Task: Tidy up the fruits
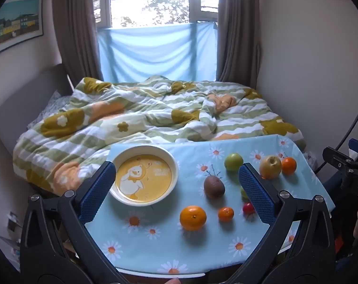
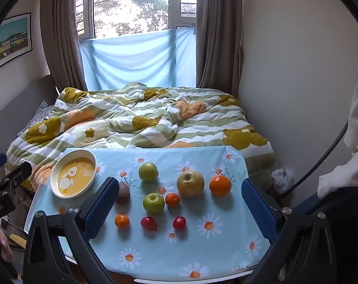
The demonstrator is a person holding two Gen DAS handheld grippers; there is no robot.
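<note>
Both grippers are hanging wide open above the near edge of the table, holding nothing: the left gripper [image 1: 177, 190] is sitting over the bowl side, the right gripper [image 2: 179, 200] over the fruit.

Fruit is lying loose on the flowered tablecloth [image 2: 155, 255]. Along the near side a small tangerine [image 2: 122, 221] and two red fruits [image 2: 148, 222] [image 2: 179, 222] are forming a row. Behind them a green apple [image 2: 153, 203] is sitting just beside another tangerine [image 2: 172, 199], with a brown fruit [image 2: 123, 193] partly hiding behind the right gripper's left finger. Farther back, a second green apple [image 2: 148, 171], a yellow apple [image 2: 190, 184] and an orange [image 2: 220, 185] are standing toward the far right corner.

An empty yellow bowl [image 2: 73, 174] with a duck picture is resting at the far left corner, well apart from the fruit. Beyond the table a bed with a rumpled quilt [image 2: 136, 123] is stretching to the window [image 2: 131, 7].
</note>
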